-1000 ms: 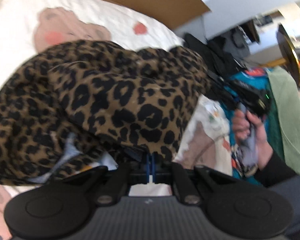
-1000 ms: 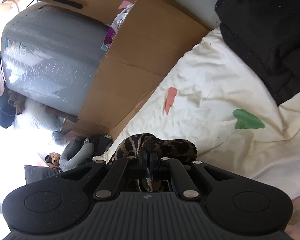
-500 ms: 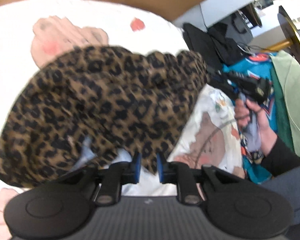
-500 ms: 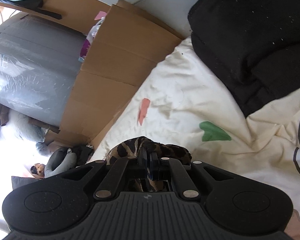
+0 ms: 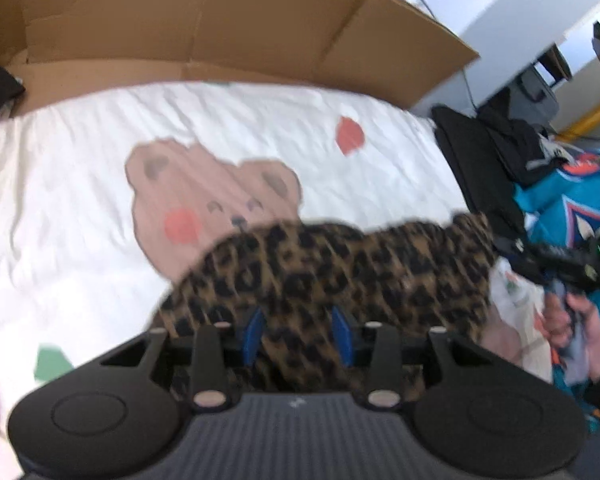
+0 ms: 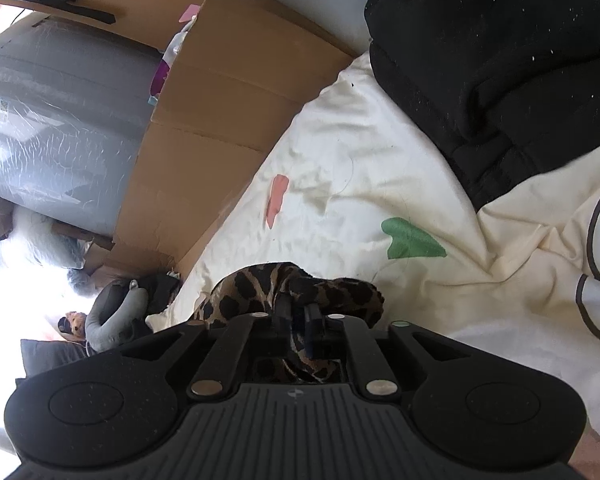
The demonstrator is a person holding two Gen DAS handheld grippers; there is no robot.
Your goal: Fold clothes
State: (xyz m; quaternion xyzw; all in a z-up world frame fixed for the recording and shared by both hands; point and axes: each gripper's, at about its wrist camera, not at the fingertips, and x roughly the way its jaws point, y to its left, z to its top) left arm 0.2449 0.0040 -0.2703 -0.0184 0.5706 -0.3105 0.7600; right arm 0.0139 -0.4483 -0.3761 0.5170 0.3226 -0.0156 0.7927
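Observation:
A leopard-print garment [image 5: 340, 276] lies bunched on the white bear-print bedsheet [image 5: 80, 200]. My left gripper [image 5: 298, 334] is open, its blue-padded fingers [image 5: 253, 330] spread on either side of the cloth without pinching it. The right gripper and the hand holding it show at the garment's right end [image 5: 568, 268]. In the right wrist view my right gripper [image 6: 298, 314] is shut on a fold of the leopard garment [image 6: 256, 292], holding it just above the sheet [image 6: 380, 160].
A cardboard sheet [image 5: 220, 28] stands along the bed's far edge, also in the right wrist view [image 6: 220, 112]. Black clothes [image 6: 500, 60] lie piled on the bed. A teal garment [image 5: 560, 208] and more dark clothes [image 5: 496, 152] lie at the right.
My left gripper has opened and let go of the leopard garment, which has dropped lower, uncovering the bear print. My right gripper stays shut on its fold.

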